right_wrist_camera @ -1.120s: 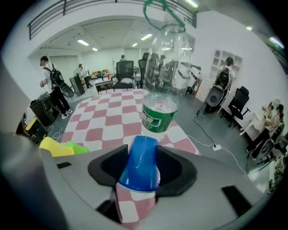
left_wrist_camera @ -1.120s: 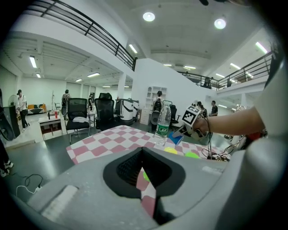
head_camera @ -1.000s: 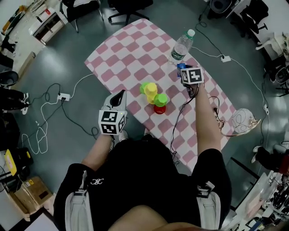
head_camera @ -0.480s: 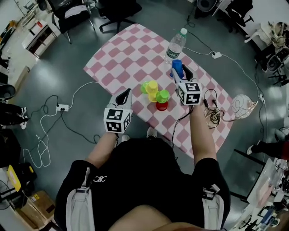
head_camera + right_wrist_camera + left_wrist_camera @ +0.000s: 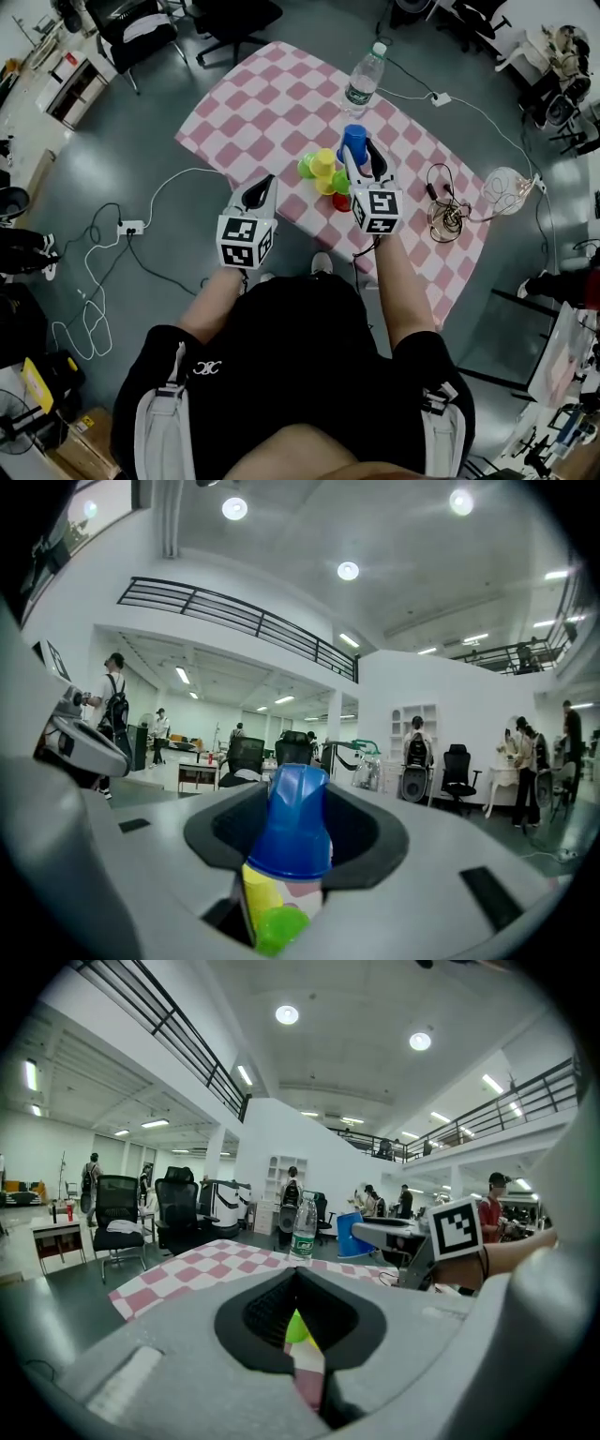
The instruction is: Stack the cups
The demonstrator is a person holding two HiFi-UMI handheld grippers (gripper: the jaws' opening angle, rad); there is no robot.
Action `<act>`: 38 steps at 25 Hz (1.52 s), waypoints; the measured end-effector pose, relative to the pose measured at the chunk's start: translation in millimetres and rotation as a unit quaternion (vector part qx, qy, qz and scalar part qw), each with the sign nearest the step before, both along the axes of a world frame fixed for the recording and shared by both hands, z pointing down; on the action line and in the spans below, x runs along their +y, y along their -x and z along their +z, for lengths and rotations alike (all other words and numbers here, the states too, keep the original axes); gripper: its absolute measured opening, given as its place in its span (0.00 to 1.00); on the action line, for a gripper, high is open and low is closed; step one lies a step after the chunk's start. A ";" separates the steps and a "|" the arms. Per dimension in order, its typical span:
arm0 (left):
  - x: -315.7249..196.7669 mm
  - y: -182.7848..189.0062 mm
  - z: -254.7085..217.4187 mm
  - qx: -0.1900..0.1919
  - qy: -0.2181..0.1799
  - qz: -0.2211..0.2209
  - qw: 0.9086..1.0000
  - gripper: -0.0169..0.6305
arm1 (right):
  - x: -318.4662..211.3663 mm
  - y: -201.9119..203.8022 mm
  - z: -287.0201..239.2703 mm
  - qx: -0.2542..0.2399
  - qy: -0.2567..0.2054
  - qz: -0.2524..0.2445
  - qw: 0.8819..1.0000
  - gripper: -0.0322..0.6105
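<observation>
We are looking at a blue cup (image 5: 353,139) gripped in the right claw (image 5: 360,157). It is pinched between both pads with its narrower end uppermost, and the jaws have just been closing a touch on it. The cup is hanging over the worktop (image 5: 253,94), just beside and above a tight huddle of other cups. These are a yellow cup (image 5: 323,162), a light green cup (image 5: 306,169) to its left, a darker green cup (image 5: 340,181) and a red cup (image 5: 343,202) nearest the person. In the right gripper view, yellow and green cups are showing below the blue cup's rim. The left claw (image 5: 259,194) is hovering at the worktop's near-left edge, apart from the cups, with its jaw tips meeting and nothing held. Through the gap behind those tips we are glimpsing a green cup. A pink-and-white checked cloth (image 5: 412,150) is covering the worktop. A clear water bottle (image 5: 362,82) is standing upright near the far edge, well beyond the cups, and a coil of dark cable (image 5: 444,217) is lying on the cloth to the right. The person (image 5: 300,375), in a black top, is standing at the near edge. A power strip (image 5: 130,200) with white cables is lying on the grey floor (image 5: 112,122) to the left, and office chairs (image 5: 239,19) are standing beyond the worktop.
</observation>
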State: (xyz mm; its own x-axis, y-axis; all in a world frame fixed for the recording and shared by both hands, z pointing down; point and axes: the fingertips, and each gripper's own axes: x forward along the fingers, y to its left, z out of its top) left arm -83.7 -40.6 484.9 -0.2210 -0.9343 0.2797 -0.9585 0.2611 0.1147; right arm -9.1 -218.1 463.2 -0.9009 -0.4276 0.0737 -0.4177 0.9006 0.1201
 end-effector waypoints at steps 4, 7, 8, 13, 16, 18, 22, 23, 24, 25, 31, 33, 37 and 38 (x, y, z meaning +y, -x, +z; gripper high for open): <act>18.0 2.5 2.7 -0.002 0.005 0.003 1.000 0.05 | 9.3 0.1 8.1 -0.010 0.002 0.031 0.999 0.35; 31.8 8.2 5.5 -0.006 0.007 0.000 1.000 0.05 | 12.4 4.6 18.8 -0.010 -0.001 0.047 0.999 0.35; 36.0 10.6 6.6 -0.006 0.008 -0.002 1.000 0.05 | 13.1 6.5 23.1 -0.007 -0.003 0.051 0.999 0.35; 49.3 20.7 8.3 -0.009 0.009 -0.012 1.000 0.05 | 17.1 19.1 37.7 0.012 -0.019 0.052 0.998 0.35; 52.5 23.0 8.5 -0.008 0.007 -0.018 1.000 0.05 | 16.9 24.2 45.7 0.024 -0.021 0.048 0.998 0.35; 53.9 24.8 8.6 -0.008 0.007 -0.021 1.000 0.05 | 17.0 26.0 49.9 0.028 -0.019 0.045 0.998 0.35; 54.6 28.7 11.1 -0.005 0.010 -0.026 1.000 0.05 | 15.3 26.5 53.3 0.028 -0.012 0.041 0.999 0.36; 54.2 28.9 11.9 -0.004 0.011 -0.027 1.000 0.05 | 14.6 25.8 53.4 0.028 -0.011 0.041 0.999 0.36; 53.4 28.6 12.6 -0.003 0.012 -0.026 1.000 0.05 | 13.8 24.8 53.4 0.027 -0.009 0.041 0.999 0.36; 52.2 27.8 13.2 -0.002 0.013 -0.025 1.000 0.05 | 13.4 23.4 53.4 0.027 -0.007 0.041 0.999 0.36; 42.3 23.2 17.6 0.001 0.014 -0.013 1.000 0.05 | 18.7 14.8 59.1 0.031 0.007 0.037 0.999 0.36; 38.7 20.9 18.2 0.001 0.014 -0.007 1.000 0.05 | 20.0 12.2 62.4 0.032 0.014 0.035 0.999 0.36; 35.2 18.0 19.1 0.001 0.016 0.001 1.000 0.05 | 22.1 7.1 62.8 0.023 0.023 0.035 0.999 0.38; 34.7 17.8 19.1 0.001 0.016 0.002 1.000 0.05 | 22.7 6.5 62.0 0.020 0.024 0.034 0.999 0.40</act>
State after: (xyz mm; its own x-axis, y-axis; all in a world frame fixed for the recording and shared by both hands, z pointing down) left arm -101.5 -6.0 504.0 -0.2169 -0.9256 0.3102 -0.9592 0.2611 0.1084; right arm -15.6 -195.4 525.2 -0.8654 -0.4837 0.1306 -0.4746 0.8750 0.0958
